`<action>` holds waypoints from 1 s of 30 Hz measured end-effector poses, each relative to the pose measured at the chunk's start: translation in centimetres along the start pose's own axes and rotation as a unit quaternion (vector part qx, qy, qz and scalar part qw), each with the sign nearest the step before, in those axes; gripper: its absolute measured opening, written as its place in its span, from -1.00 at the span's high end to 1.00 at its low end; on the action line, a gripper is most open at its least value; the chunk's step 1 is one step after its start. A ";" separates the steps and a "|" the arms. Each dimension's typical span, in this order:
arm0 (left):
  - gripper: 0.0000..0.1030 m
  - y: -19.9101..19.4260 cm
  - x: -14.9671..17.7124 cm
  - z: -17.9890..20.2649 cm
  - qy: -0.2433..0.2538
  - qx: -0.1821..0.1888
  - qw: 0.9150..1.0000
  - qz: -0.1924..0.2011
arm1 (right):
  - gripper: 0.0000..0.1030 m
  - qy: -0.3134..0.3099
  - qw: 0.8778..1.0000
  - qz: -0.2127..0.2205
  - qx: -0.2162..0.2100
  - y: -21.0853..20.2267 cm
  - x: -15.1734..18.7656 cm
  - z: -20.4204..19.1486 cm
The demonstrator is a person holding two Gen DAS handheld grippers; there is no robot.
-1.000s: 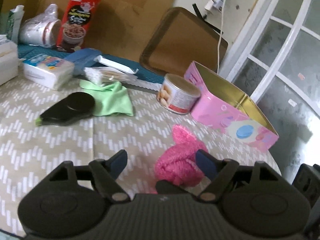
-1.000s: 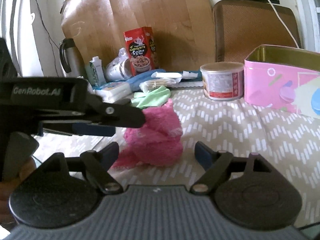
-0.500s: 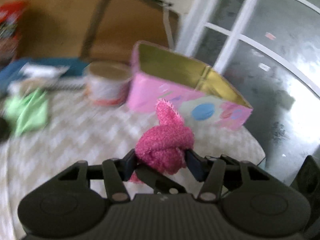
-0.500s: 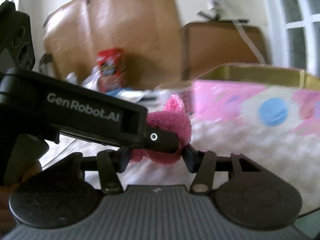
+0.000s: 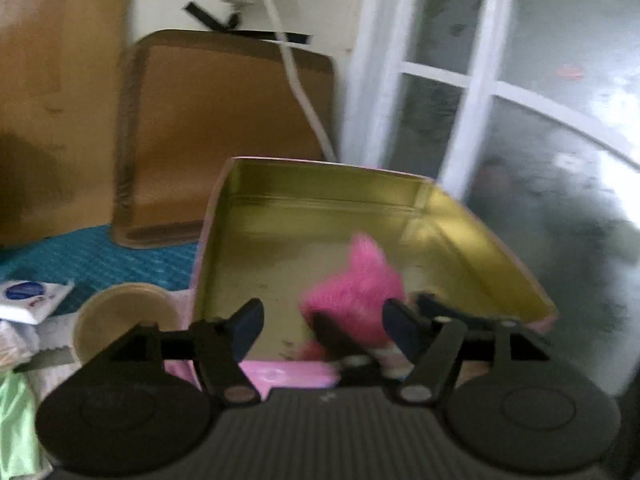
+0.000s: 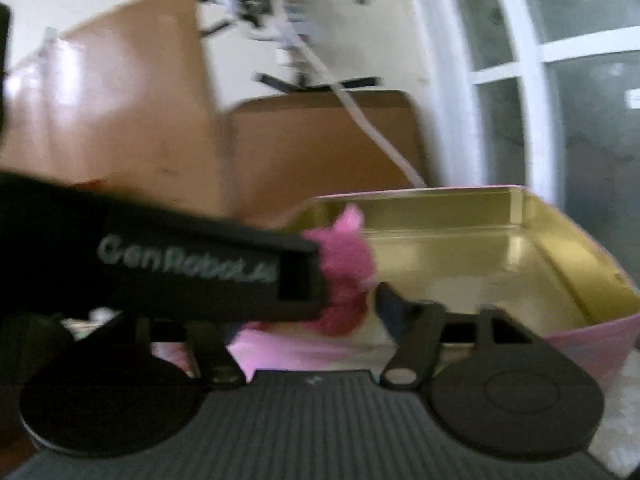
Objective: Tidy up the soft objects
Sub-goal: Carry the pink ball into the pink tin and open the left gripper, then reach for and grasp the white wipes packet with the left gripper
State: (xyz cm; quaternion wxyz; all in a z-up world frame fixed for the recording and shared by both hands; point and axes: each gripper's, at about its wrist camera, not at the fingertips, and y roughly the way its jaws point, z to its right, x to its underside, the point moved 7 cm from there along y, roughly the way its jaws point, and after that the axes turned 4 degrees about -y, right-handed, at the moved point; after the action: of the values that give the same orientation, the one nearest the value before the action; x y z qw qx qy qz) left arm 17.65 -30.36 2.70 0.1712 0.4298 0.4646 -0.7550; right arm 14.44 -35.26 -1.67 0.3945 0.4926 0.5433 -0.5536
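A pink knotted cloth (image 5: 356,292) hangs blurred over the gold inside of the pink tin (image 5: 320,208). My left gripper (image 5: 322,322) frames it with its jaws opening; there is a clear gap at the left finger, and the cloth lies near the right finger. In the right wrist view the left gripper's black body crosses from the left and ends at the cloth (image 6: 346,256). My right gripper (image 6: 316,316) is opening too. Its right fingertip (image 6: 390,304) stands just beside the cloth, and its left finger is hidden. The tin (image 6: 480,240) holds nothing else.
A round can with a tan lid (image 5: 120,320) stands left of the tin. A green cloth (image 5: 16,420) and a white packet (image 5: 28,300) lie further left. A brown tray (image 5: 224,128) leans on the wall behind, with a white cable (image 5: 296,80). A window frame (image 5: 472,120) stands to the right.
Both grippers closed on the pink cloth on the table and carried it up and right, over the open tin. Both jaws have since spread apart from the cloth.
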 end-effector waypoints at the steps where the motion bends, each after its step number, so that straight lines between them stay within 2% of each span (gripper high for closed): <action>1: -0.40 -0.2 0.1 -0.2 -0.005 0.002 1.000 0.002 | -0.64 0.005 1.000 0.004 0.000 -0.3 0.1 0.3; 3: -0.46 -1.3 0.7 -0.8 -0.010 0.010 1.000 0.014 | -0.71 0.011 1.000 0.013 0.000 -1.3 0.6 0.9; 6: -0.49 -3.6 1.5 -1.5 -0.003 0.016 0.999 0.036 | -0.72 -0.009 0.999 0.037 0.012 -3.5 1.0 -0.1; 10: -0.49 -7.7 3.4 -3.9 -0.005 0.022 0.998 0.062 | -0.71 -0.030 0.998 0.062 -0.013 -6.4 1.8 -2.9; 12: -0.49 -9.7 4.3 -5.5 -0.014 0.012 0.997 0.074 | -0.59 -0.050 0.996 0.056 -0.043 -6.9 2.1 -5.0; 15: -0.49 -12.6 5.8 -9.5 -0.039 -0.023 0.995 0.090 | -0.04 -0.085 0.990 0.027 -0.108 -7.0 2.6 -8.5; 16: -0.49 -13.4 6.3 -11.4 -0.051 -0.041 0.994 0.091 | 0.06 -0.092 0.987 0.015 -0.131 -6.8 2.7 -9.6; 18: -0.44 -14.1 7.1 -14.7 -0.073 -0.079 0.991 0.082 | 0.33 -0.098 0.979 -0.016 -0.176 -6.0 3.0 -11.9; 21: -0.37 -14.9 8.4 -20.0 -0.093 -0.155 0.981 0.072 | 0.38 -0.116 0.967 -0.041 -0.223 -4.6 2.4 -15.8; 23: -0.37 -15.1 9.1 -22.5 -0.106 -0.180 0.975 0.075 | 0.37 -0.136 0.960 -0.049 -0.241 -3.0 1.4 -18.6; 27: -0.36 -15.2 10.7 -26.0 -0.143 -0.195 0.967 0.079 | 0.35 -0.178 0.953 -0.074 -0.236 2.1 -0.5 -24.0; 30: -0.35 -16.1 10.6 -26.6 -0.171 -0.169 0.965 0.107 | 0.26 -0.232 0.939 -0.101 -0.232 6.0 -0.2 -27.8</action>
State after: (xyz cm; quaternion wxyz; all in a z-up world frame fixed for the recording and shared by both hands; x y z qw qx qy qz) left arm 14.00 1.94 -2.20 0.3976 0.3065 0.5008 -0.7051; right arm 23.50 -8.33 -0.68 0.5550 0.1878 0.5965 -0.5485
